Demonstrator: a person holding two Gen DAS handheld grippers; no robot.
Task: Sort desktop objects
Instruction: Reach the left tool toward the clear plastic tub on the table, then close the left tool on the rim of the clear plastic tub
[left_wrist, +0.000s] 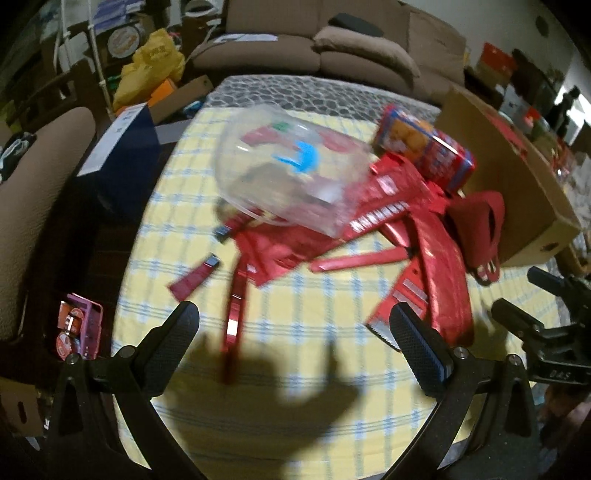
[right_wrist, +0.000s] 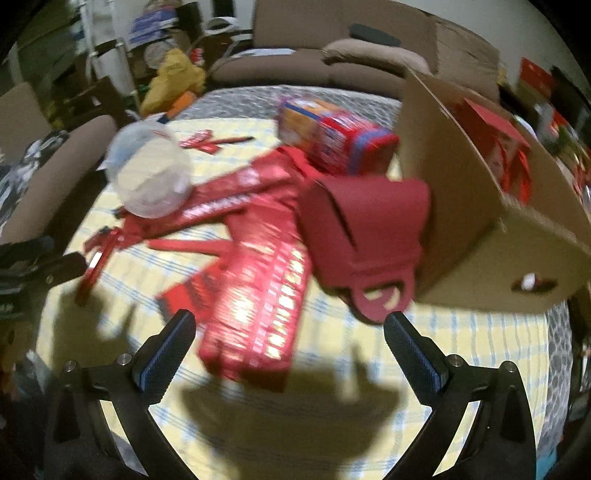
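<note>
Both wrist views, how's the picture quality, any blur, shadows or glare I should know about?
Left wrist view: motion blur smears the clear plastic container; the left gripper throws a dark shadow on the checked tablecloth. Right wrist view: blurrier overall, glare on the shiny red packaging, fisheye bending the cardboard box; right gripper sharp.

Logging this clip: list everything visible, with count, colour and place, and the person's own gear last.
tablecloth: one, yellow with blue checks, covers the table
clear plastic jar: one, transparent, on its side, far left of the pile
snack box: one, red and orange, far side beside the carton
red wrappers: several, shiny red, mid-table
red pouch: one, dark red, against the carton
cardboard carton: one, brown, right
sofa: one, brown, behind
left hand-held gripper: black, open, empty
right hand-held gripper: black, open, empty
</note>
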